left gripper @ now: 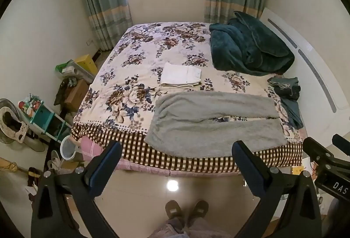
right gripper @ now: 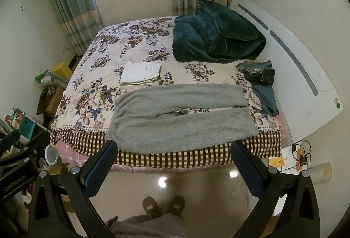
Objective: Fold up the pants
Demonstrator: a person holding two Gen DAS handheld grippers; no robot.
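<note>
Grey fuzzy pants [left gripper: 210,122] lie spread flat along the near edge of the bed, waist to the left, both legs pointing right with a narrow gap between them; they also show in the right wrist view [right gripper: 179,115]. My left gripper [left gripper: 176,150] is open and empty, held above the floor in front of the bed, short of the pants. My right gripper [right gripper: 174,149] is open and empty, likewise in front of the bed edge. The right gripper's body shows at the right of the left wrist view [left gripper: 328,163].
The bed [left gripper: 135,63] has a floral cover. A folded white garment [left gripper: 180,75] lies mid-bed. A dark green blanket [left gripper: 249,47] is heaped at the far right. Dark blue clothes [left gripper: 288,93] lie by the white headboard [left gripper: 310,63]. Cluttered shelves [left gripper: 41,115] stand left. My slippers [left gripper: 186,209] stand on the tiled floor.
</note>
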